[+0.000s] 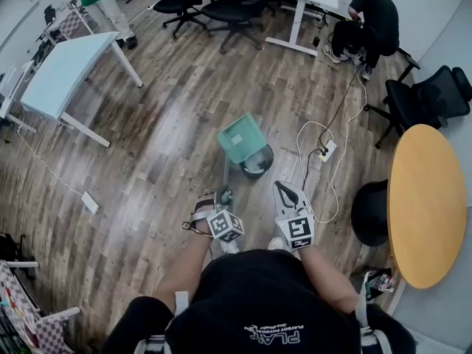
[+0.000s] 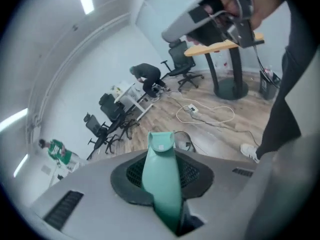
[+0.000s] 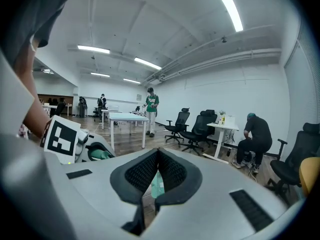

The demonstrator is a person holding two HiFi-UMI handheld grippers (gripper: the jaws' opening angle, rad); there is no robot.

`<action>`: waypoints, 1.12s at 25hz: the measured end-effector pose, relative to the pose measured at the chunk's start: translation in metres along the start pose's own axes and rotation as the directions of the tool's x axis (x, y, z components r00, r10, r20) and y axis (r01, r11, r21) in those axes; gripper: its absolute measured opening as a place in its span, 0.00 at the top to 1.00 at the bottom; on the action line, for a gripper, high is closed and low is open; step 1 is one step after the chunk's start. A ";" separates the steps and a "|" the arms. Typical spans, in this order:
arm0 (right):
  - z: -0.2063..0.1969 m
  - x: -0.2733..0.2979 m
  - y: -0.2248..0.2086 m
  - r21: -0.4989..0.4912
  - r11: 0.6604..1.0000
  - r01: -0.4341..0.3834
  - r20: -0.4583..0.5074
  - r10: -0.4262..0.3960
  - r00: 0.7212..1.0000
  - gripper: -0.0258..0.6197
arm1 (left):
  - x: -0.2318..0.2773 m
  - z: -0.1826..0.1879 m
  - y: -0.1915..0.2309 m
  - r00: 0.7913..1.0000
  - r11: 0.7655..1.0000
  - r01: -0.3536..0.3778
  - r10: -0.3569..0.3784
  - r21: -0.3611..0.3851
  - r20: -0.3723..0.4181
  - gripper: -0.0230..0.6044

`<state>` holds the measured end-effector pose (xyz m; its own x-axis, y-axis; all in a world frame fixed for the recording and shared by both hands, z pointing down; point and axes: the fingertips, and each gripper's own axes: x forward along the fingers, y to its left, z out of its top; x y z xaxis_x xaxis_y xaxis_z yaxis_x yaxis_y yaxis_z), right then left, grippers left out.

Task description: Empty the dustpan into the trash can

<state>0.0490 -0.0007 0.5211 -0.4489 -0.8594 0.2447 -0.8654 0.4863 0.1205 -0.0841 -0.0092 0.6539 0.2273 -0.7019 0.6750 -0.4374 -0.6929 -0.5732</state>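
Dustpan (image 1: 242, 139) hangs out ahead of the left gripper (image 1: 218, 198), its teal handle (image 2: 162, 179) clamped between the jaws and the pan tipped over the black trash can (image 1: 258, 162) just beyond. Right gripper (image 1: 284, 190) sits alongside, jaws closed on nothing. The danger now is the handle twisting in that narrow grip and debris landing on the wooden floor (image 1: 169, 146) beside the rim. No view shows whether dirt remains in the pan, and the can sits half hidden beneath it.
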 end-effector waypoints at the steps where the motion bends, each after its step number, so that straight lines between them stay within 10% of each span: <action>1: 0.001 0.002 0.002 -0.003 1.000 0.001 0.001 -0.001 1.000 0.92 | 0.000 -0.006 0.008 1.000 0.998 -0.013 0.013 -0.057 0.003 0.81; 5: 0.008 0.014 0.014 -0.013 1.000 0.003 0.001 -0.003 1.000 0.92 | 0.002 -0.034 0.040 0.999 0.958 -0.040 0.040 -0.282 -0.005 0.81; 11: 0.017 0.035 0.040 -0.028 1.000 -0.010 -0.001 0.010 1.000 0.92 | 0.002 -0.085 0.082 0.998 0.808 -0.062 0.054 -0.585 -0.032 0.81; 28: 0.013 0.085 0.045 -0.049 0.999 -0.007 -0.056 0.004 0.998 0.92 | 0.019 -0.147 0.136 0.991 0.599 -0.115 0.018 -0.793 -0.131 0.81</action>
<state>-0.0314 -0.0539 0.5354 -0.4391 -0.8475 0.2984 -0.8504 0.4991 0.1663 -0.2668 -0.0923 0.6568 0.1039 -0.6865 0.7197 -0.9777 -0.2033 -0.0527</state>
